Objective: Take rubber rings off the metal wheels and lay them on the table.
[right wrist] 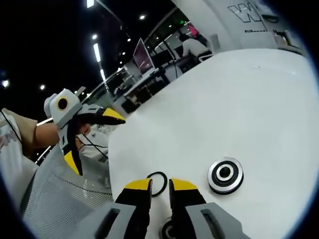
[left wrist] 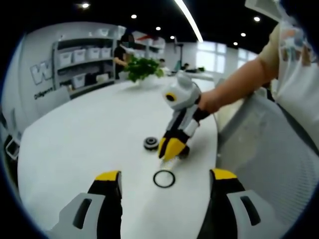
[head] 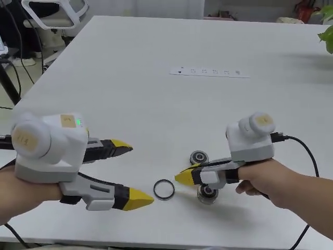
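A loose black rubber ring (head: 164, 189) (left wrist: 164, 178) (right wrist: 160, 175) lies flat on the white table (head: 156, 104), near the front edge. One metal wheel (head: 199, 157) (left wrist: 151, 143) (right wrist: 225, 175) with a dark outer band lies flat just beyond it. A second wheel (head: 208, 194) (right wrist: 167, 230) sits under my right gripper (head: 182, 177) (left wrist: 170, 149) (right wrist: 160, 185), whose jaws are almost together with nothing between them, tips just right of the ring. My left gripper (head: 134, 173) (left wrist: 167, 175) (right wrist: 94, 142) stands wide open to the ring's left, holding nothing.
A flush socket panel (head: 208, 71) is set in the table's middle. An office chair (head: 57, 15) stands at the far left corner and a plant (head: 328, 36) at the right edge. A black cable (head: 307, 151) trails from the right gripper.
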### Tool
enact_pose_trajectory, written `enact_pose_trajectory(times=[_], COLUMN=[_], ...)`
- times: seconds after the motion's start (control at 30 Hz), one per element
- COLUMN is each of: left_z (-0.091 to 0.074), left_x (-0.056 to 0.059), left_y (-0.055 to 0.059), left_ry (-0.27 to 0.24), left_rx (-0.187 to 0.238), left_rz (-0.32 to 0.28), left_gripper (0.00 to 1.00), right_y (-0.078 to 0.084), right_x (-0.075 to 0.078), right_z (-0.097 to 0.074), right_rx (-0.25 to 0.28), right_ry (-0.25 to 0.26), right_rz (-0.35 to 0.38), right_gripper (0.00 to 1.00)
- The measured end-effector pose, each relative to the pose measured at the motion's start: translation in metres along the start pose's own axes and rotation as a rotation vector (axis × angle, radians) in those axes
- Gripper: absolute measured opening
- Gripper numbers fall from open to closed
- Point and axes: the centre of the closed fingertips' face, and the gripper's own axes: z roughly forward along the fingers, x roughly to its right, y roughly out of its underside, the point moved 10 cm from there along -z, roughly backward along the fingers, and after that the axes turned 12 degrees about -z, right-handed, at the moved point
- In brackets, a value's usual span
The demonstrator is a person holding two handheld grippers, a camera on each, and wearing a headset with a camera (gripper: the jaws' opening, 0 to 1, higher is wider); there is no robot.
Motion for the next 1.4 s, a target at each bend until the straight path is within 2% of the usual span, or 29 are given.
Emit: enact_pose_trajectory(times=[0.17, 0.87, 1.4], left_z=[0.002, 0.018, 0.04], left_x=[-0.002, -0.016, -0.031], left_y=[-0.004, -0.03, -0.045], left_ry=[-0.001, 0.01, 0.022], left_rx=[0.002, 0.005, -0.005], left_rz=[-0.001, 0.029, 0.044], left_gripper=[0.72, 0.69, 0.65], right_y=[-0.005, -0.017, -0.013], right_x=[-0.002, 0.015, 0.031], right_z=[-0.01, -0.061, -0.081], right_rx=[0.032, 0.148, 0.135], right_ry=[0.014, 0.138, 0.212], right_rz=[-0.004, -0.035, -0.092], right_gripper=[0.13, 0.24, 0.26])
